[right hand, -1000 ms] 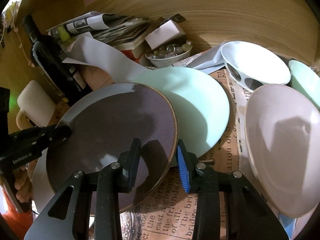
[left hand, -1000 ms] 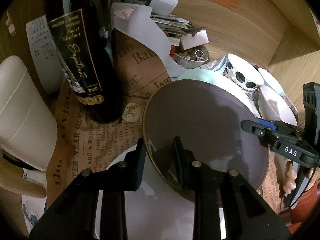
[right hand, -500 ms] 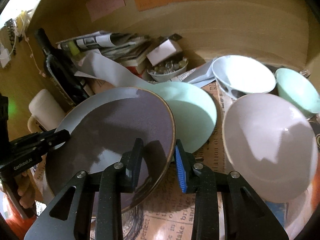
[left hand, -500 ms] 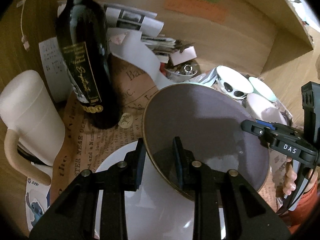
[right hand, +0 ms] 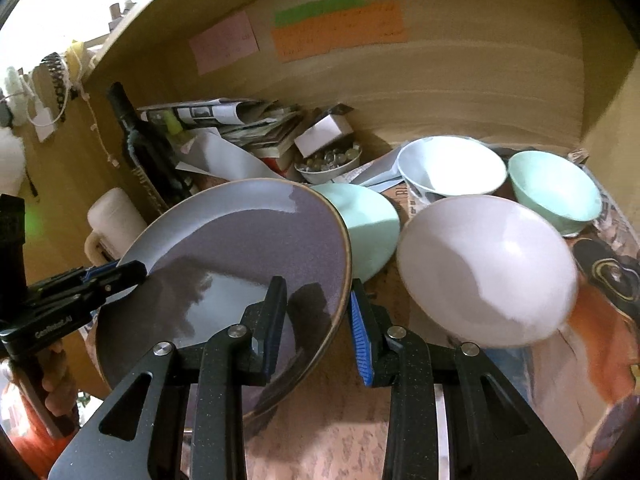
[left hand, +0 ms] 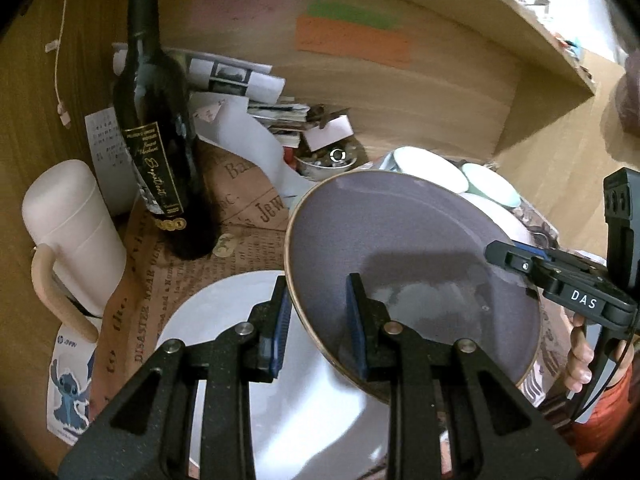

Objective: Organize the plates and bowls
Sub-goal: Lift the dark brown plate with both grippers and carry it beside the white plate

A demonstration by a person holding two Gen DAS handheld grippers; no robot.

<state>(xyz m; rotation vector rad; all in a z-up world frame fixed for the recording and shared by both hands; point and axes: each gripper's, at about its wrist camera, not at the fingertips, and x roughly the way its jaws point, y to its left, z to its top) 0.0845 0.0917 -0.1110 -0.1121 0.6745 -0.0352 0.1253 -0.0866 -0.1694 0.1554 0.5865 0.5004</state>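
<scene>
Holding: grey plate (left hand: 412,276) gripped on opposite rims by both grippers, raised above the papered shelf.
Plate tilt: face up and tipped, far rim higher; in the left view, overlapping the near white plate (left hand: 248,344); round, so no long axis.
Plate place: middle of the shelf, in front of the mint plate (right hand: 368,224), beside the pink bowl (right hand: 484,268) in the right view.
Left gripper (left hand: 318,328): clamped on the plate's rim, one finger above the face, one below; gap narrow, only the rim's thickness between the pads.
Right gripper (right hand: 318,320): likewise pinching the rim, one blue-padded finger (right hand: 360,340) under the edge, the other on the face.
Cross view: right gripper's tips seen on the plate's far rim in the left view; left gripper's tips on the opposite rim in the right view.
Bowls: white bowl (right hand: 452,168) and mint bowl (right hand: 556,188) toward the shelf's back right corner, behind the pink bowl.
Small dish: dish (right hand: 328,164) of round bits at the back edge, behind the mint plate.
Back left: wine bottle (left hand: 160,128) upright, white mug (left hand: 76,240) near the left edge, stack of papers (right hand: 240,124) against the back wall.
Back wall: coloured notes (right hand: 336,28) stuck above the clutter.
</scene>
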